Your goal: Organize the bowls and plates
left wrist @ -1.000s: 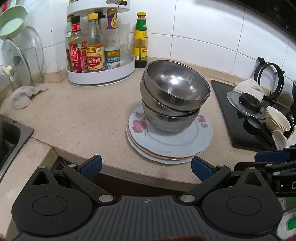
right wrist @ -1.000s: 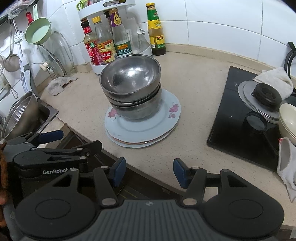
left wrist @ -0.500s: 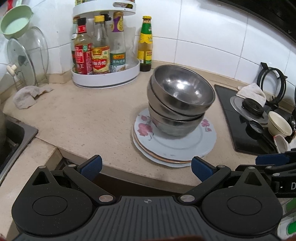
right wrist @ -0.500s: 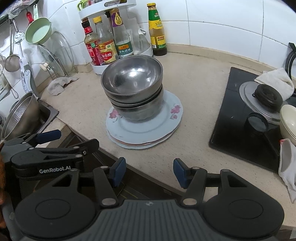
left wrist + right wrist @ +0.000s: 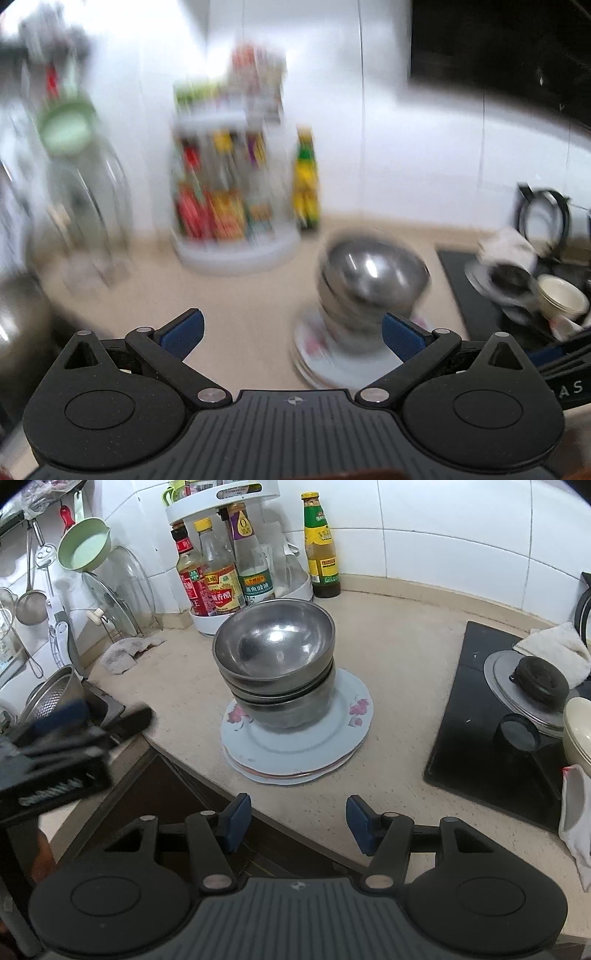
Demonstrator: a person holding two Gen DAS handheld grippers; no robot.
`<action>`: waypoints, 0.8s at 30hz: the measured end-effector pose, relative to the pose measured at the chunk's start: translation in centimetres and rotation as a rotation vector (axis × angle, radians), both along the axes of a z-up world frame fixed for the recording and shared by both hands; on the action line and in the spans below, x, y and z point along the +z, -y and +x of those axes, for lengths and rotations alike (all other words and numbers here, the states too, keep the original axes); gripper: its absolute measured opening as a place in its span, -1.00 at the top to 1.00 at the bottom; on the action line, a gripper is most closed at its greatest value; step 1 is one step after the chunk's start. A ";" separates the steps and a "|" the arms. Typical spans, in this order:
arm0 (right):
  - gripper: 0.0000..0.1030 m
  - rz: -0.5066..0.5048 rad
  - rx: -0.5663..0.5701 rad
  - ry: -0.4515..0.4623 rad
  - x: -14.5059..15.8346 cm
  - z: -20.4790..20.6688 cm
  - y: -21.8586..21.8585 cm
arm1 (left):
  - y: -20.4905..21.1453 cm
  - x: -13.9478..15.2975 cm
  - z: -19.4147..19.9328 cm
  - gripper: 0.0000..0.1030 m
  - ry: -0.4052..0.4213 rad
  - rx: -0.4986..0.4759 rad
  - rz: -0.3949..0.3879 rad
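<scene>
Three steel bowls (image 5: 275,657) are nested in a stack on a pile of flowered plates (image 5: 347,725) in the middle of the beige counter. The left wrist view is blurred, but the steel bowls (image 5: 369,284) and plates (image 5: 332,362) show at centre right. My left gripper (image 5: 291,332) is open and empty, hanging ahead of the stack and to its left. The left gripper (image 5: 74,720) also appears as a blur at the left of the right wrist view. My right gripper (image 5: 295,821) is open with nothing between its fingers, at the counter's front edge short of the plates.
A white turntable rack of sauce bottles (image 5: 225,583) stands by the tiled wall, with a lone green-capped bottle (image 5: 321,554) beside it. The black hob (image 5: 491,716) at right carries a pot lid, a cloth and a cream bowl (image 5: 578,731). A sink with a strainer (image 5: 48,698) lies at left.
The left gripper has risen and tilted up, so its view now takes in more wall and is blurred; the bowl stack sits lower and further right. The right gripper has kept still.
</scene>
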State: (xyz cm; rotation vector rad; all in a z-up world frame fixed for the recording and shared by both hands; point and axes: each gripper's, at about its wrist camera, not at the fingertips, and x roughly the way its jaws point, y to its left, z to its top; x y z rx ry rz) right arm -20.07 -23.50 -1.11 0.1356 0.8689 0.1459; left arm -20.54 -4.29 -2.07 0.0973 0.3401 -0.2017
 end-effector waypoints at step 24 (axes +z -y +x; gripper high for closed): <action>-0.05 -0.024 -0.051 0.086 1.9 -0.9 0.9 | 1.5 -0.1 0.1 -1.00 -0.031 -0.120 -0.042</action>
